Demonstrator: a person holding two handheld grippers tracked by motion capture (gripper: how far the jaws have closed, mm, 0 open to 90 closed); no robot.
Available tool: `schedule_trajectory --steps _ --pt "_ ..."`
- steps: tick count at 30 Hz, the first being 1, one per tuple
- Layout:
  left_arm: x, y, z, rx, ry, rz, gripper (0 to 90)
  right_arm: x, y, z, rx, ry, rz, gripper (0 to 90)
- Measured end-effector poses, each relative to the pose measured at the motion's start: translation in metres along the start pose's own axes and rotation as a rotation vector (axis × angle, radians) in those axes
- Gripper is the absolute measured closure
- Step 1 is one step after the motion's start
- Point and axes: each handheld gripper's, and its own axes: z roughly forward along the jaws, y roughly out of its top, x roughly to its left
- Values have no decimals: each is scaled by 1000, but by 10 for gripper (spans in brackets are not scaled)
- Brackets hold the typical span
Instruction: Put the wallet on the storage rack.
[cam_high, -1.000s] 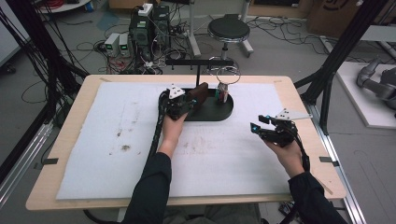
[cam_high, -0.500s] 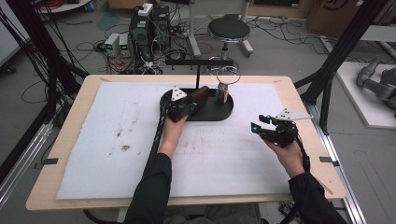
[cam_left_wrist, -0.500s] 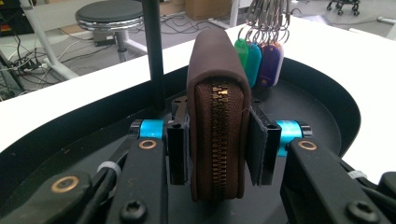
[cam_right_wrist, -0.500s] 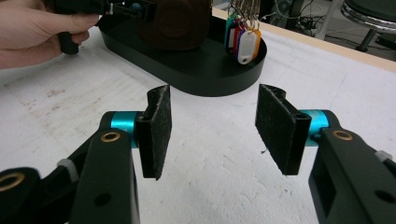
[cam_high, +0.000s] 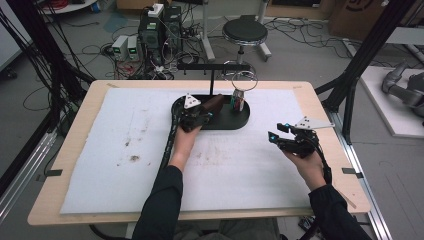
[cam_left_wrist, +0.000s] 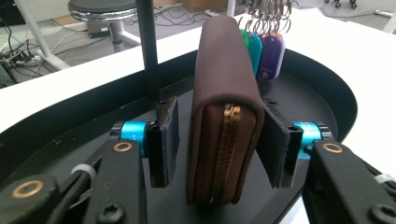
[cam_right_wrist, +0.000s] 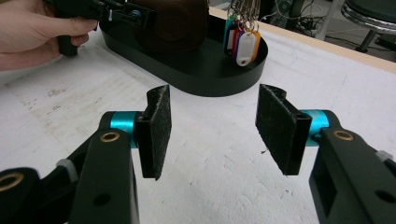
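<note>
Lighting is even and fairly bright, from overhead. Shadows are soft and weak. The high view is slightly soft. In the gripper views, backgrounds blur; the white table cover (cam_left_wrist: 369, 51) nearly overexposes.

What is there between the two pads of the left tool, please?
In the left gripper view, a brown zip wallet stands on edge in the black tray between the pads of the left tool. One pad touches it; a gap remains beside the other.
</note>
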Motion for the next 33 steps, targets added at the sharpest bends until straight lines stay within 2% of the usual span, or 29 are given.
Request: schedule_trajectory --steps 2,7,10,13,16,18,19,25,31,33 --pt "0 0 -2 -3 7 4 497 0 0 0 0 -1 1 464" --pt "-2 2 -8 14 19 32 381 0 0 0 -2 -2 1 463" --pt "-3 3 -16 -7 14 27 346 0 0 0 -3 -3 -1 462" --pt "-4 5 -24 -7 2 35 307 0 0 -1 -3 -2 1 460" --pt "-7 8 -35 8 -6 64 300 0 0 -1 -4 -3 5 457" --pt "-9 11 -43 14 -32 63 272 -1 0 0 -2 -5 4 454" --pt "-10 12 -48 4 -36 55 263 -1 0 0 -1 -6 3 453" --pt "-21 16 -77 -10 -47 76 263 0 0 0 5 -5 9 451" --pt "-26 9 -108 -23 -65 109 263 -2 0 -1 6 -6 13 447" --pt "-26 5 -118 -38 -82 97 262 -2 0 -1 3 -9 14 446"
